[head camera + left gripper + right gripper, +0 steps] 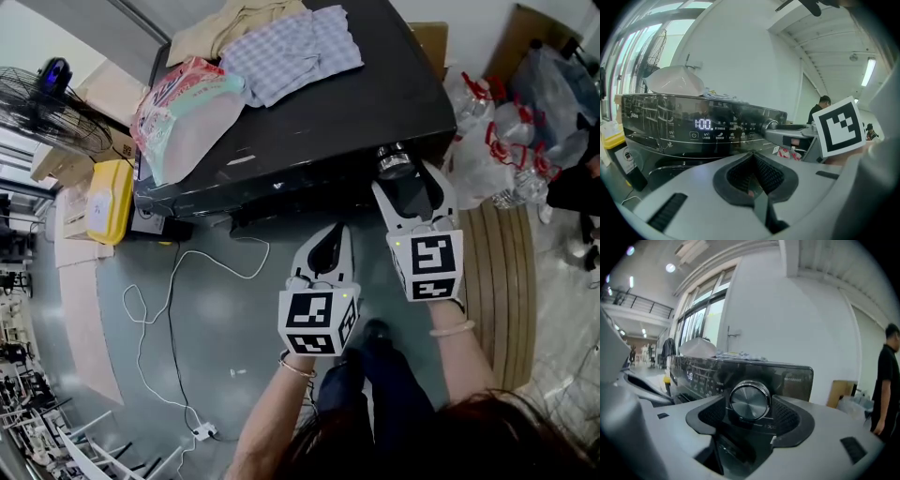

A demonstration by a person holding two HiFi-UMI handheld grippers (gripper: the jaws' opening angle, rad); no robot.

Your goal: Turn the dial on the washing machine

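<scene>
Right gripper (751, 405) has its jaws spread wide either side of the silver dial (750, 401), pads just beside it, no squeeze showing; the dial sits at the right end of the washing machine's (309, 112) dark front panel; left gripper (751, 161) is pinched closed on nothing, short of the panel; laundry (291, 47) lies on the lid.

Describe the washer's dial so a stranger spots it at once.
Find the black washer with clothes piled on top. At the right end of its glossy front panel sits the dial: the only round, silver knob, unlike the flat lit display leftward.
</scene>
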